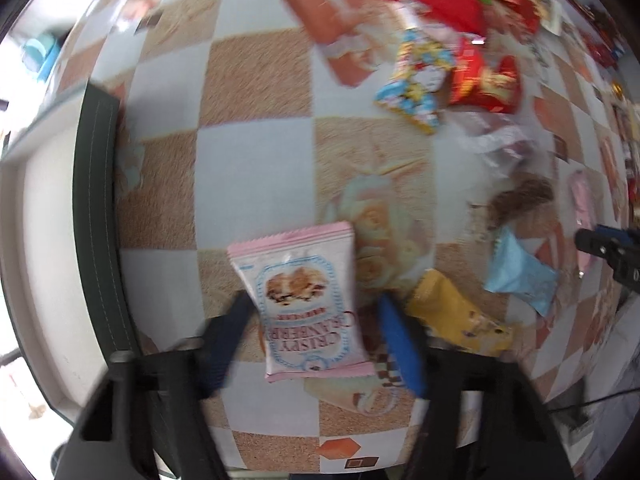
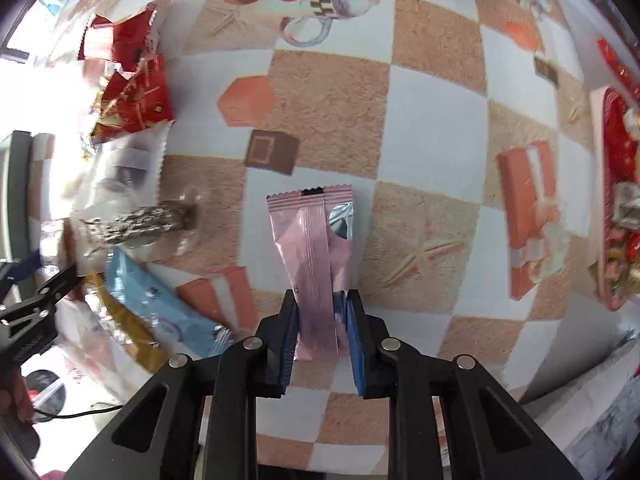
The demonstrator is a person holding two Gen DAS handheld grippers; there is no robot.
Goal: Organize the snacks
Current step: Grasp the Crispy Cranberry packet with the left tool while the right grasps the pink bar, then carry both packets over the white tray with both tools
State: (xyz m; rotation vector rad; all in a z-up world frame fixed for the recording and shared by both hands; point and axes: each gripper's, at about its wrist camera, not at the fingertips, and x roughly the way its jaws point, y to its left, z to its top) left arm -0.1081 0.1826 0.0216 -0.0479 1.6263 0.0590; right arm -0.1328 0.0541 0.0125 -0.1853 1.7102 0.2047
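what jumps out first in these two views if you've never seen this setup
In the right wrist view, the right gripper is clamped on a slim pink snack packet over the checkered tablecloth. In the left wrist view, a pink-edged cranberry crisp packet sits between the left gripper fingers, whether pressed I cannot tell. A bright heap of red wrappers lies at the upper right there.

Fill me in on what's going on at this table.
A person is sorting snacks with a gripper in each hand. The right gripper is shut on a pink packet, seam side showing. The left gripper straddles a cranberry packet; whether its fingers press it is unclear. More snacks lie loose on the checkered tablecloth, including a blue packet and a yellow one.
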